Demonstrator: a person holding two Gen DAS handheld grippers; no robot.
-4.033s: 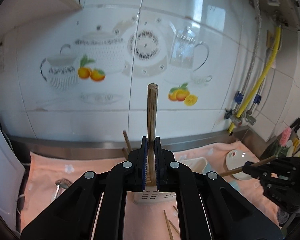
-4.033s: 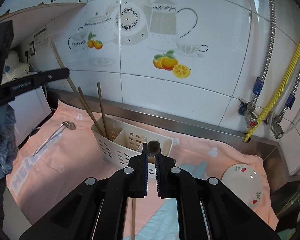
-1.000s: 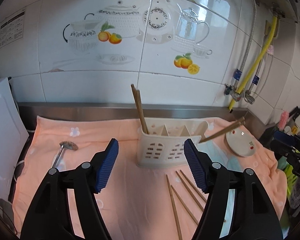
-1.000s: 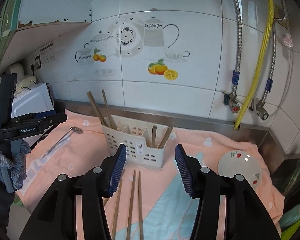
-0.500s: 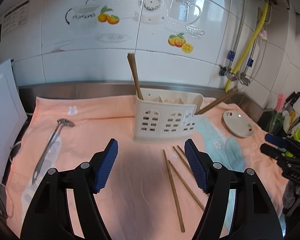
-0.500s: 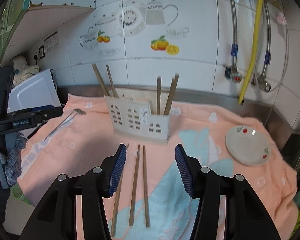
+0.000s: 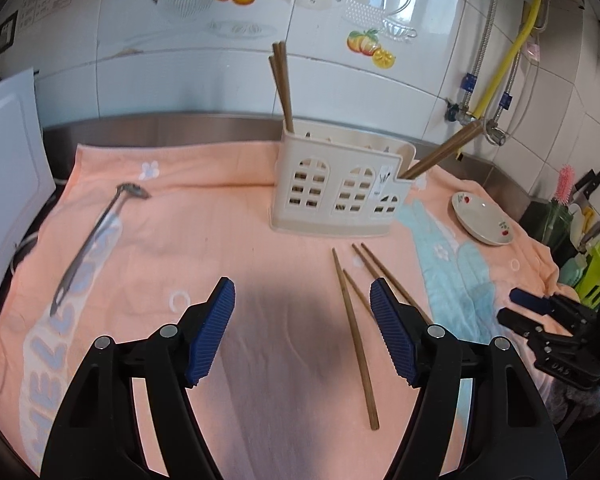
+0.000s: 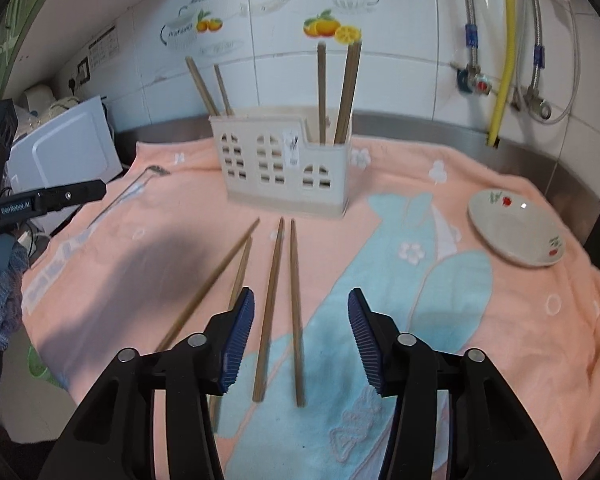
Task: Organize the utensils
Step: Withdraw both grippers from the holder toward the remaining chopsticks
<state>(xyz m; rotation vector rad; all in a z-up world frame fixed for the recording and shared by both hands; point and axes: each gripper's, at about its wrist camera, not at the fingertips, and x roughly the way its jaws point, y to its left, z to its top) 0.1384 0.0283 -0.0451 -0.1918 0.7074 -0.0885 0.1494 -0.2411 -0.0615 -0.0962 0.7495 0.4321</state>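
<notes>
Clutter first: small saucer (image 8: 516,236) with cherry prints off to the right on the peach towel (image 7: 220,216), metal ladle (image 7: 96,236) lying out on the left, white board (image 7: 8,168) leaning at the far left edge, knives (image 7: 596,200) and a pink brush (image 7: 564,184) at the far right, yellow hose (image 8: 504,52) and braided pipes down the tiled wall. Nothing lies between the grippers and the work.

Cream utensil caddy (image 8: 284,164) stands mid-towel; two chopsticks (image 8: 208,88) lean in its left end, two more (image 8: 336,88) stand in its right end. Four loose chopsticks (image 8: 276,292) lie on the towel in front of it. Right gripper (image 8: 300,328) hovers spread wide, empty, with the middle pair running in between its blue pads (image 8: 236,344). Left gripper (image 7: 302,328) is equally wide and empty, the loose sticks (image 7: 352,312) just inside its right pad.

Compared with half a second ago, both grippers sit lower and closer to the towel, sticks looming larger, caddy unchanged. Four seconds back each was clamped on a chopstick; now those stand in the caddy.
</notes>
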